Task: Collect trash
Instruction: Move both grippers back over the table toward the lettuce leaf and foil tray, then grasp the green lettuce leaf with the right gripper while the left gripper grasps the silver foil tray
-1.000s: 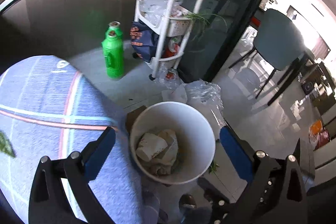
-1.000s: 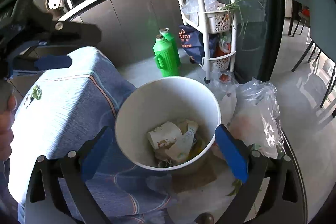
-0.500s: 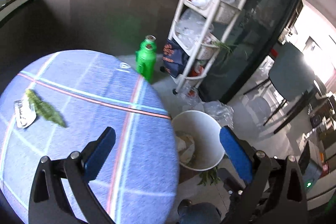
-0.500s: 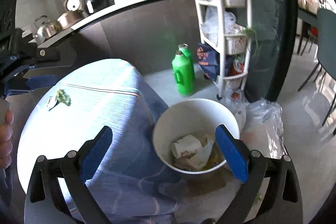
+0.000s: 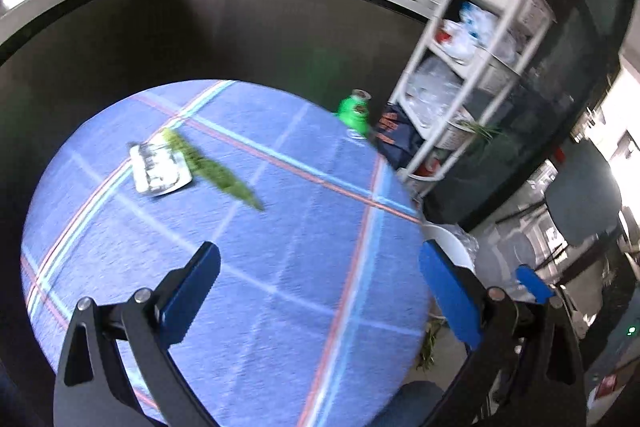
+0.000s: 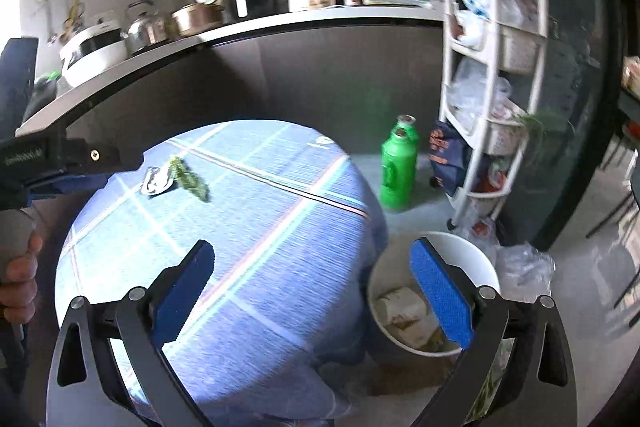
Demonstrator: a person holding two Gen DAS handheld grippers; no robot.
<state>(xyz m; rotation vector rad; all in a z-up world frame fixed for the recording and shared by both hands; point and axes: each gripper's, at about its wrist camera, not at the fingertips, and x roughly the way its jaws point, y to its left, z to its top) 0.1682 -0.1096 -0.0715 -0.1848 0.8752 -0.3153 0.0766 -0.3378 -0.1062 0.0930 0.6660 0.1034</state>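
A silvery foil wrapper (image 5: 160,169) and a green leaf (image 5: 218,173) lie together on the round table with the blue striped cloth (image 5: 280,267); they also show in the right wrist view as the wrapper (image 6: 158,181) and the leaf (image 6: 192,181). A white trash bin (image 6: 476,259) with crumpled paper inside stands on the floor right of the table; its rim (image 5: 444,239) shows in the left wrist view. My left gripper (image 5: 320,291) is open and empty above the table. My right gripper (image 6: 312,291) is open and empty over the table's right edge.
Two green bottles (image 6: 396,171) stand on the floor beyond the table. A white shelf cart (image 6: 496,67) with bags stands at the right. Clear plastic bags (image 6: 524,267) lie beside the bin. A dark counter (image 6: 240,27) with appliances runs behind. A dark chair (image 5: 580,203) stands far right.
Both grippers have risen and swung left, away from the bin and over the table. The wrapper and leaf have come closer to centre in both views.
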